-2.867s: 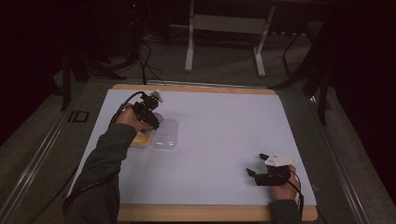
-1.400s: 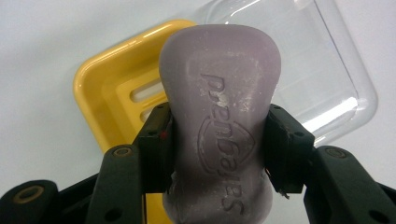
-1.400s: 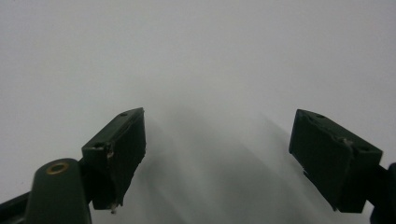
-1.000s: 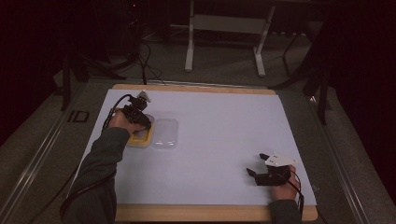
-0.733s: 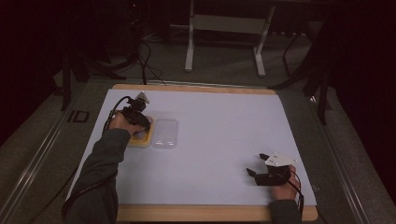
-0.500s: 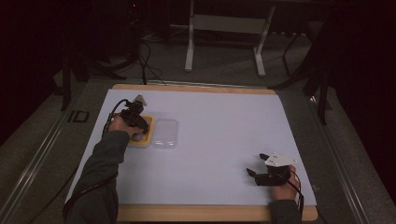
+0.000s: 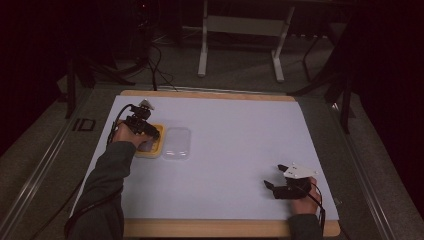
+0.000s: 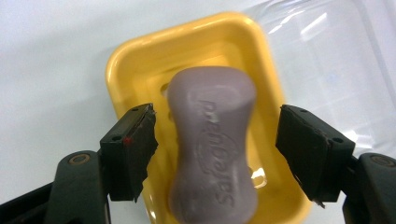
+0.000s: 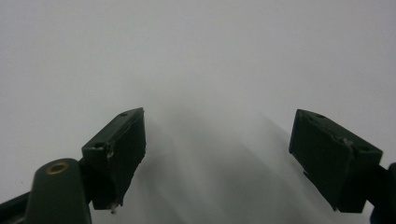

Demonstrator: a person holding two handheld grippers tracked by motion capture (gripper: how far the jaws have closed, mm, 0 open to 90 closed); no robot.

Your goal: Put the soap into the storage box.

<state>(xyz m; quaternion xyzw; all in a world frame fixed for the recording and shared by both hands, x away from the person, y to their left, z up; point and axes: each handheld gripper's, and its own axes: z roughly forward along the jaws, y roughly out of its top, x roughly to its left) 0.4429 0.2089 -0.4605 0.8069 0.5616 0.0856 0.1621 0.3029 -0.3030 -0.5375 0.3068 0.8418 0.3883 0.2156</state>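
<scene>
Soap [image 8: 212, 144], a lilac bar stamped with lettering, lies lengthwise in the yellow dish [image 8: 140, 56] at the middle of my left gripper view, and in the high view that dish [image 7: 156, 148] sits at the left of centre on the white table [image 7: 235, 130]. My left gripper [image 8: 215, 140] straddles the bar: its 2 black jaws have just been opening, and a clear gap shows on each side, so the pads are released and touch nothing. A clear plastic lid [image 8: 336, 60] lies just beside the dish, at the upper right of that view. Well apart, at the lower right of the high view, my right gripper [image 7: 272, 187] rests with its jaws spread wide over bare white tabletop, grasping nothing.
</scene>
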